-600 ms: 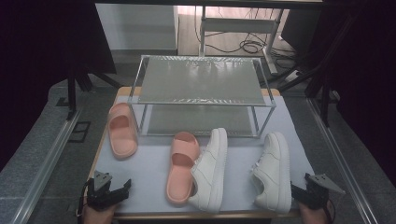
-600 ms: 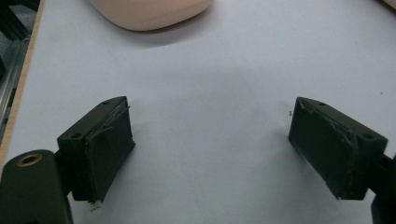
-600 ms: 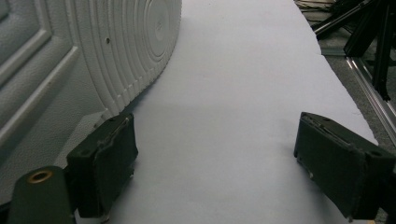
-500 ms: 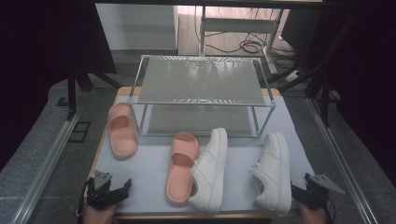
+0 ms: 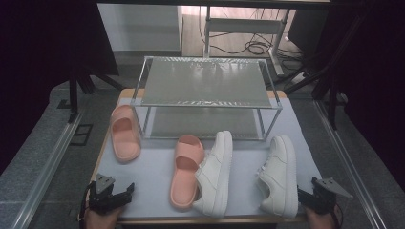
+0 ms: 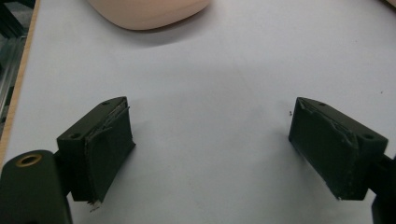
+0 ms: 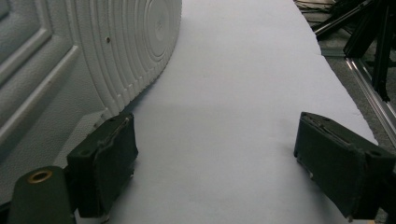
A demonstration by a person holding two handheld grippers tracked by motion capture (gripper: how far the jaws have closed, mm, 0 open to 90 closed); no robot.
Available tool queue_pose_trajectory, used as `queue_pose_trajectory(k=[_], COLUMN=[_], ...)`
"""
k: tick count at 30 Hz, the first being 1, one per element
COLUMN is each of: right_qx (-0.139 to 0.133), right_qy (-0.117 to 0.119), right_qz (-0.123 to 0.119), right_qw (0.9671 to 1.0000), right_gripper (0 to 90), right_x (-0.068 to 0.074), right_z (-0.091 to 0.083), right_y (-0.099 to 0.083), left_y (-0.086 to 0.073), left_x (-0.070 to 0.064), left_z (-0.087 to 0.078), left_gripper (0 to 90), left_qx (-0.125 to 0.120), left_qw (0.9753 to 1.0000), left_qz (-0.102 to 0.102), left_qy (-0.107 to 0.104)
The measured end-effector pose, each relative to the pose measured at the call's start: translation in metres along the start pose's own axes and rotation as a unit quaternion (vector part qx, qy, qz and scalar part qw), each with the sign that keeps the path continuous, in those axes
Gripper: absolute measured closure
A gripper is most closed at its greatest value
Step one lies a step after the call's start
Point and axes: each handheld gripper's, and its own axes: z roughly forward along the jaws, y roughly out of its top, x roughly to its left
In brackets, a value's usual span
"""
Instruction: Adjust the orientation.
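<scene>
Nothing has been shifted since the earlier frames: both grippers are kept at the table's (image 5: 157,174) near edge. Bare white surface is left at the near-left corner, where the left gripper (image 5: 111,198) is held low, jaws spread wide, empty. One pink slide (image 5: 125,132) lies by the left edge, another (image 5: 186,171) mid-table beside a white sneaker (image 5: 214,172). At the near-right corner the right gripper (image 5: 317,197) rests splayed, just beside the second sneaker's (image 5: 279,175) sole.

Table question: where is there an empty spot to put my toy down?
Bare white table lies between the left pink slipper and the middle pink slipper, ahead of the left gripper. Another gap lies between the two white sneakers. The middle slipper and sneaker touch: crowded.
</scene>
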Motion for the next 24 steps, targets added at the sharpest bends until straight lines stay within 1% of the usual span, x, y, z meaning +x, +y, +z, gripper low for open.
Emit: queue_pose_trajectory(k=[8, 16, 17, 21, 23, 24], right_qx=[0.0, 0.0, 0.0, 0.0, 0.0, 0.0], right_qy=[0.0, 0.0, 0.0, 0.0, 0.0, 0.0], right_qz=[0.002, 0.002, 0.002, 0.002, 0.002, 0.003], right_qw=[1.0, 1.0, 1.0, 1.0, 1.0, 1.0], right_gripper=[13.1, 13.0, 13.0, 13.0, 13.0, 13.0], right_x=[0.0, 0.0, 0.0, 0.0, 0.0, 0.0], right_z=[0.0, 0.0, 0.0, 0.0, 0.0, 0.0], right_y=[0.0, 0.0, 0.0, 0.0, 0.0, 0.0], left_y=[0.0, 0.003, 0.004, 0.006, 0.007, 0.009], left_x=[0.001, 0.001, 0.002, 0.001, 0.001, 0.001], left_z=[-0.001, -0.005, -0.007, -0.008, -0.01, -0.011], left_gripper=[14.1, 16.5, 19.4, 19.5, 19.5, 19.5], left_qx=[0.003, 0.016, 0.014, 0.01, 0.006, 0.003], left_qw=[1.0, 0.9998, 0.9996, 0.9997, 0.9996, 0.9995], left_qz=[0.001, -0.001, -0.009, -0.01, -0.01, -0.011], left_qy=[-0.006, -0.01, -0.021, -0.021, -0.024, -0.029])
